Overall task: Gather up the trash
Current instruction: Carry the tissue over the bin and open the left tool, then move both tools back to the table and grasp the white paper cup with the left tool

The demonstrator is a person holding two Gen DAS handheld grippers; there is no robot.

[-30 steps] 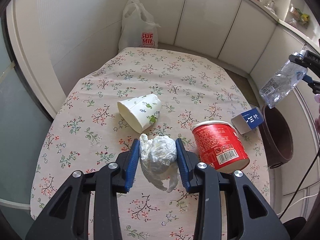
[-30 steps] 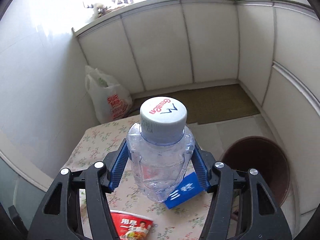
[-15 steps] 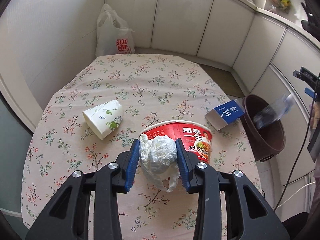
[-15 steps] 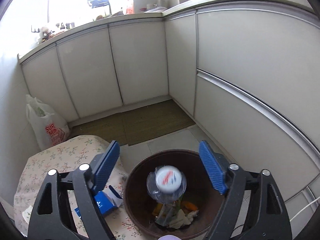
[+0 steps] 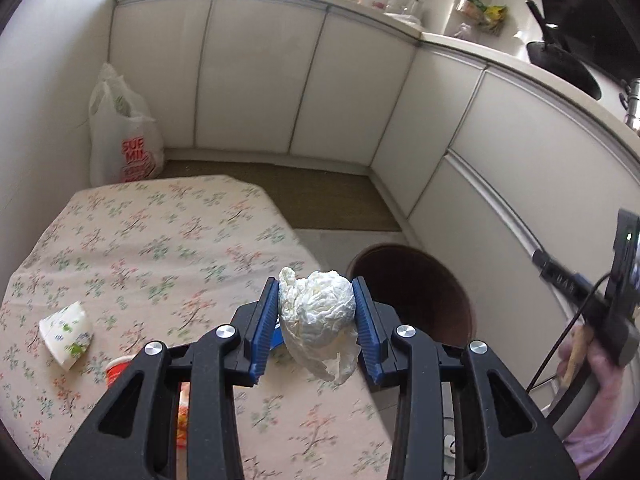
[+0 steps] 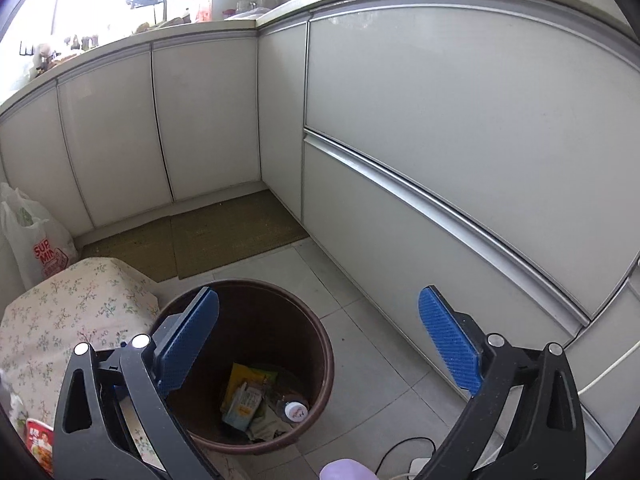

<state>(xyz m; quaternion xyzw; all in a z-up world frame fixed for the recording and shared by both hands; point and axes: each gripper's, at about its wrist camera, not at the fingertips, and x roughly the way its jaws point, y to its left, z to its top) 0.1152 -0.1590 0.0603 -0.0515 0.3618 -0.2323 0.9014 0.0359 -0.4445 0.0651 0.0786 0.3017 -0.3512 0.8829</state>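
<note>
Clamping a crumpled white tissue wad (image 5: 318, 312) between its blue pads, the left gripper (image 5: 316, 322) is hanging above the near edge of the floral-cloth table (image 5: 152, 248), with a loose tail of the paper drooping below the fingers. Just beyond and to the right of that gripper, the brown trash bin (image 5: 416, 280) is sitting on the floor beside the table. To its left on the cloth, a white paper cup (image 5: 66, 334) printed with green leaves is lying on its side, and nearer in, a red instant-noodle cup (image 5: 118, 370) is showing partly behind the left finger; its writing is too blurred to read. Farther off in the corner, a white plastic bag (image 5: 124, 136) is standing with red letters reading "SUP MI". The right gripper (image 6: 316, 348) is hovering with its jaws spread wide and nothing between them, directly over the bin (image 6: 320, 344). Down inside, a clear bottle with a white cap (image 6: 295, 410) is lying among a yellow wrapper (image 6: 246, 378) and other packets, the cap's print being too small to make out. White cabinet doors (image 6: 440, 120) are running behind and to the right.
</note>
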